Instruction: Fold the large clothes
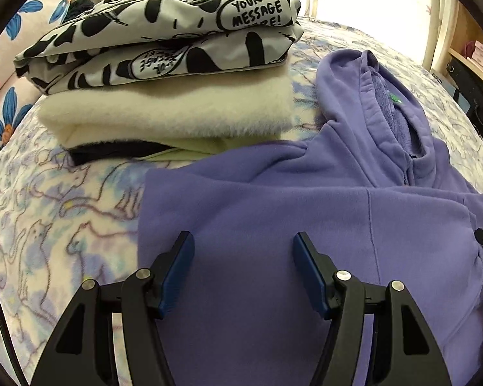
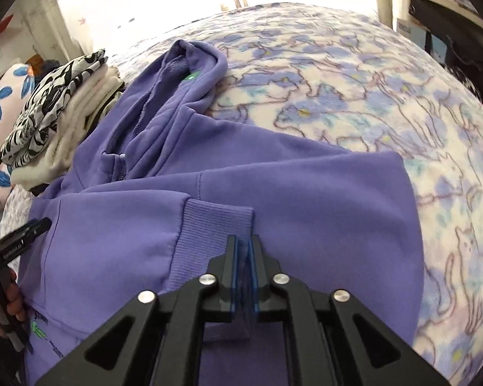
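Beyond left hand-held gripper [image 1: 243,241], gaping over purple hoodie [image 1: 273,225] on bed [image 1: 64,225]: "YOUR MESSAGE" on black-and-white folded garment [image 1: 164,32] topping the stack. Right hand-held gripper [image 2: 243,243] pinched shut on ribbed sleeve cuff [image 2: 215,222].

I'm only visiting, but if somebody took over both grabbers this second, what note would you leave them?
Left gripper: open, empty, above the purple fleece hoodie.
Right gripper: shut on the hoodie's ribbed cuff, with the sleeve laid across the body.
Hoodie lies on the cat-print blanket, hood still spread out.
Done: a stack of folded clothes beside it.
Left: probably release the cuff, then fold the hoodie.
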The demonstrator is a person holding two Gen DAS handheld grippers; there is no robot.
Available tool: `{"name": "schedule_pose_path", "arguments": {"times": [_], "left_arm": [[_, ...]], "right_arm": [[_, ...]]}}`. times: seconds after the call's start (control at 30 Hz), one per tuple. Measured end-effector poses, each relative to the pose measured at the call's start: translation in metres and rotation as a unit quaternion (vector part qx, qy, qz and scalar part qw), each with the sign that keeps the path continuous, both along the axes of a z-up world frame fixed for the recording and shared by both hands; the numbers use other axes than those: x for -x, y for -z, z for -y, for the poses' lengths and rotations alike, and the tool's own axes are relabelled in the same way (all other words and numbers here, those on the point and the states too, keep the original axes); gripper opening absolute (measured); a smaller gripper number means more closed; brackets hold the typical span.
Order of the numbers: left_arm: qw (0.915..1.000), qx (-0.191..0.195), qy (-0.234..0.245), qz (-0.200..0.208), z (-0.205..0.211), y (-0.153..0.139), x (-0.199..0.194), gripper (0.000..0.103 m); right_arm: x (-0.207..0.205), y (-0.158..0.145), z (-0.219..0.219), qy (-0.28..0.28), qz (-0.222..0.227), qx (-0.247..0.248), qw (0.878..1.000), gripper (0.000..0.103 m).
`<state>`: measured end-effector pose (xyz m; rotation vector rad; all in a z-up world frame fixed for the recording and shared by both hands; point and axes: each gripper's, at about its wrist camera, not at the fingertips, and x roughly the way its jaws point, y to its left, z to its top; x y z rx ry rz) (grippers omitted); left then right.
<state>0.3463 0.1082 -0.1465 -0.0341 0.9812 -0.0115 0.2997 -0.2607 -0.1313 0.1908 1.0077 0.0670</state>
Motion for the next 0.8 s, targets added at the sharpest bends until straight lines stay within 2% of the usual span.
{"name": "schedule_pose_path", "arguments": {"times": [0.2, 0.43, 0.53, 0.67, 0.8], "left_arm": [[0.9999, -0.004, 0.0, -0.011, -0.005, -0.006, 0.031, 0.063], [0.9999, -0.004, -0.006, -0.012, -0.008, -0.015, 0.076, 0.063], [0.9996, 0.014, -0.014, -0.018, -0.015, -0.018, 0.106, 0.063], [0.9996, 0.011, -0.021, -0.018, -0.02, -0.018, 0.143, 0.063], [0.999, 0.026, -0.026, -0.025, -0.027, -0.018, 0.173, 0.063]], "right_arm": [[0.021, -0.003, 0.009, 0.022, -0.011, -0.017, 1.0, 0.008], [0.065, -0.009, 0.015, 0.027, -0.017, -0.024, 0.999, 0.009], [0.089, -0.012, 0.017, 0.028, -0.016, -0.03, 0.999, 0.009], [0.119, -0.012, 0.018, 0.029, -0.018, -0.032, 0.999, 0.009], [0.145, -0.009, 0.018, 0.028, -0.025, -0.035, 0.999, 0.009]]}}
